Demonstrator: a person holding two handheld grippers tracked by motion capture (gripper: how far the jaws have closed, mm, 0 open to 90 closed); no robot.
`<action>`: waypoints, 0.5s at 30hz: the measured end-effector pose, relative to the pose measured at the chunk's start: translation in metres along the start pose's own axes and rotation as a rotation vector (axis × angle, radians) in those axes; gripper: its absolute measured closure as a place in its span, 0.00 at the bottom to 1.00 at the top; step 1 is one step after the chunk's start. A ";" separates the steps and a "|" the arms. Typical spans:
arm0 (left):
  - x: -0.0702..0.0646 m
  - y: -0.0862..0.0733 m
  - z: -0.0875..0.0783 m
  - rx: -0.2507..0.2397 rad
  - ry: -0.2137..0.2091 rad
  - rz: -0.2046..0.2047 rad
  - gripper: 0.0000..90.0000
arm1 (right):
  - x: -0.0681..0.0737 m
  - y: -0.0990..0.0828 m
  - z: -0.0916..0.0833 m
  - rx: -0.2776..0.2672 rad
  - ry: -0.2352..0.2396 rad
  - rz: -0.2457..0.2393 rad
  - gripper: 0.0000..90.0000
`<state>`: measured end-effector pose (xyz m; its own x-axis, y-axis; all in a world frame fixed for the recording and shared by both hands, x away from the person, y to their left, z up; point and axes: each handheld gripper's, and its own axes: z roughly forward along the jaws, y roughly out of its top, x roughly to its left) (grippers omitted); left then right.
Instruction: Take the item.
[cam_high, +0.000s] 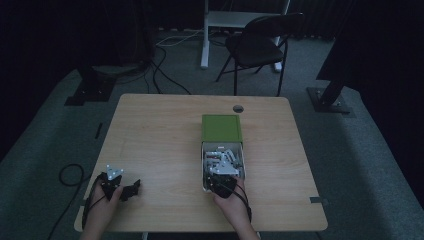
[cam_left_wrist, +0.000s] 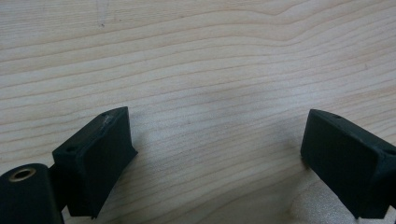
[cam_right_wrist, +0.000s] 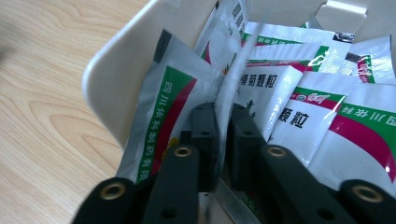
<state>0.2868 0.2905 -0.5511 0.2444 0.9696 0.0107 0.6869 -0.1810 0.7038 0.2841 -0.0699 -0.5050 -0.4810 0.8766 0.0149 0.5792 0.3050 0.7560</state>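
Note:
A white open box (cam_high: 204, 167) lies right of the table's middle, with its green lid (cam_high: 222, 128) just beyond it. The box holds several silver sachets (cam_right_wrist: 359, 135) printed in green and red. My right gripper (cam_high: 223, 169) reaches into the near end of the box. In the right gripper view my right gripper (cam_right_wrist: 223, 116) is shut on the thin edge of one upright silver sachet (cam_right_wrist: 236, 65), close to the box's left wall (cam_right_wrist: 112, 70). My left gripper (cam_high: 133, 189) rests at the table's near left; in the left gripper view my left gripper (cam_left_wrist: 217, 140) is open over bare wood.
The wooden table (cam_high: 160, 135) has a cable hole (cam_high: 238, 108) near its far edge. A dark folding chair (cam_high: 257, 45) and a white desk leg (cam_high: 205, 35) stand beyond the table. A cable loop (cam_high: 70, 175) lies on the floor at the left.

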 end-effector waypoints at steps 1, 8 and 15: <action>0.000 0.000 0.000 0.000 0.000 0.000 0.11 | 0.001 0.000 0.000 0.001 -0.007 -0.012 0.96; 0.000 0.000 0.000 0.001 0.000 0.002 0.11 | -0.002 0.001 -0.005 -0.015 0.009 0.036 0.98; 0.000 0.000 0.000 0.001 0.000 0.001 0.11 | -0.006 0.010 -0.016 -0.056 0.017 0.047 0.99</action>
<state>0.2868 0.2906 -0.5511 0.2452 0.9694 0.0118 0.6874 -0.1824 0.7030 0.2824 -0.0782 -0.4867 -0.4658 0.8827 0.0625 0.5641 0.2418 0.7895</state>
